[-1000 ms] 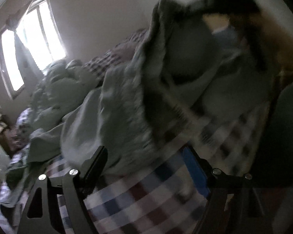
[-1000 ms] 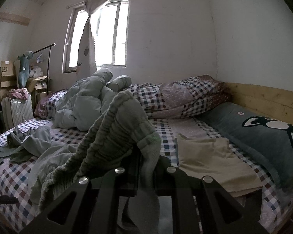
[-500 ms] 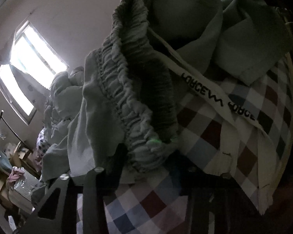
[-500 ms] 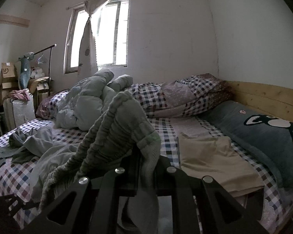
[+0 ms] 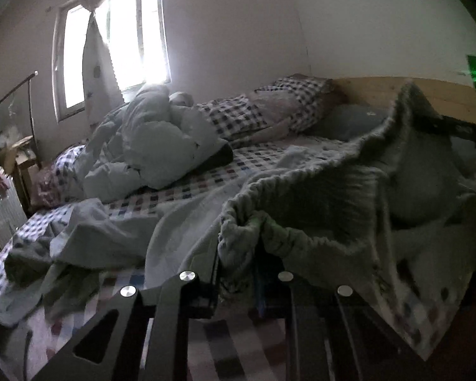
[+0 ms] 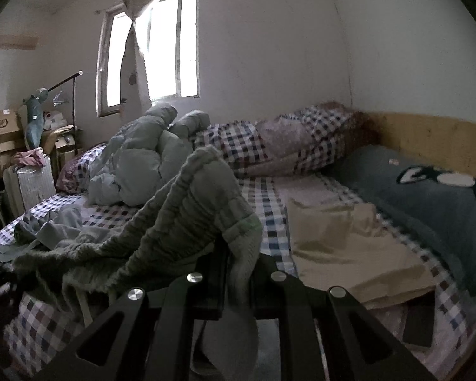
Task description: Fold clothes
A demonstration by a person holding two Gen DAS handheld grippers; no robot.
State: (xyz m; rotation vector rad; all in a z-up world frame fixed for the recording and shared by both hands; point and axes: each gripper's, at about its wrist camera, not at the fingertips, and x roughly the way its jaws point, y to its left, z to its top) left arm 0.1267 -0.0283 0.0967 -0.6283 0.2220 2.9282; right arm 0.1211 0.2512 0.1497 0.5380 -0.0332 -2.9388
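So the bed with the checked sheet is filling most of both frames. It's working as the folding surface, which is probably why a beige garment is already lying flat and squared-up at lower right of the right wrist view, out of the way beside the dark pillow. A puffy pale jacket is sitting bunched at center left in the left wrist view, and more loose clothes are lying crumpled at lower left.

The thing being worked is the grey-green pants with the gathered elastic waistband. They're hanging stretched between the two tools, I'd guess so the waistband is pulled straight before it gets laid down.

The right gripper is pinching the waistband at bottom center of its frame, fabric rising up and left from the jaws. The left gripper is clamping another bit of the same band, cloth running off to the upper right.
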